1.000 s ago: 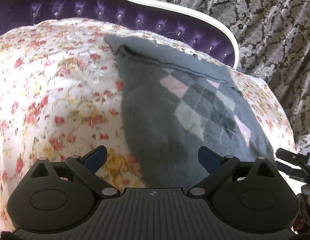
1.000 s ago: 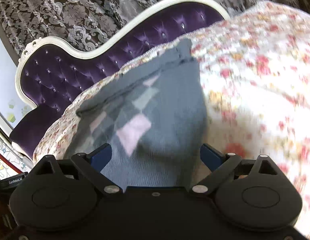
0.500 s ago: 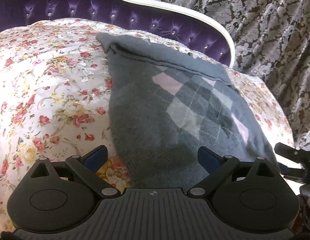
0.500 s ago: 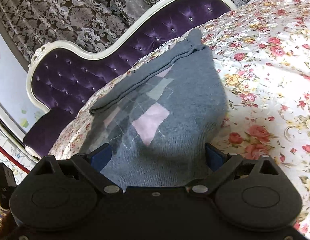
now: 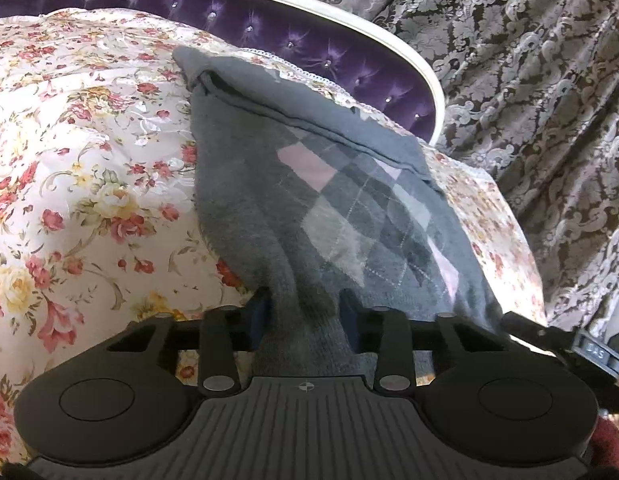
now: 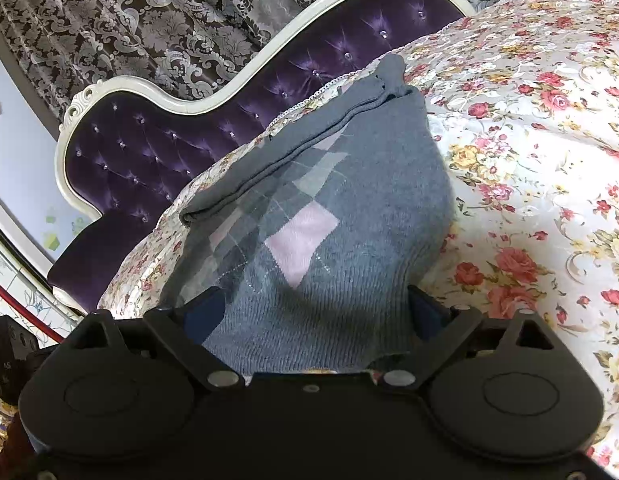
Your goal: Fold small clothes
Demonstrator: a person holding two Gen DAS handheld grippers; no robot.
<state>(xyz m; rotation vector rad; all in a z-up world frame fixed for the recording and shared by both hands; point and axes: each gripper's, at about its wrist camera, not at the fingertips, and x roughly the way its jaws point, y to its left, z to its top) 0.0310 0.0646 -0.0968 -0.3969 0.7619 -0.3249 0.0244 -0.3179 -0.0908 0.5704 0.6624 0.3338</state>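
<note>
Sweater [image 5: 293, 208], grey ribbed knit with pink-and-grey argyle diamonds, lies folded on glossy floral bedspread [image 5: 85, 168]; left gripper [image 5: 305, 312] closing, near hem bunched between narrow jaws; right gripper [image 6: 313, 312] wide, closing, hem between its jaws, unpinched.

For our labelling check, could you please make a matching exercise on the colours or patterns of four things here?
1. knitted argyle sweater
2. tufted velvet headboard
3. quilted bedspread
4. damask curtain

a. deep purple
b. grey with pink diamonds
c. brown and silver scrolls
d. white with red and yellow flowers

Pairs: 1-b, 2-a, 3-d, 4-c
</note>
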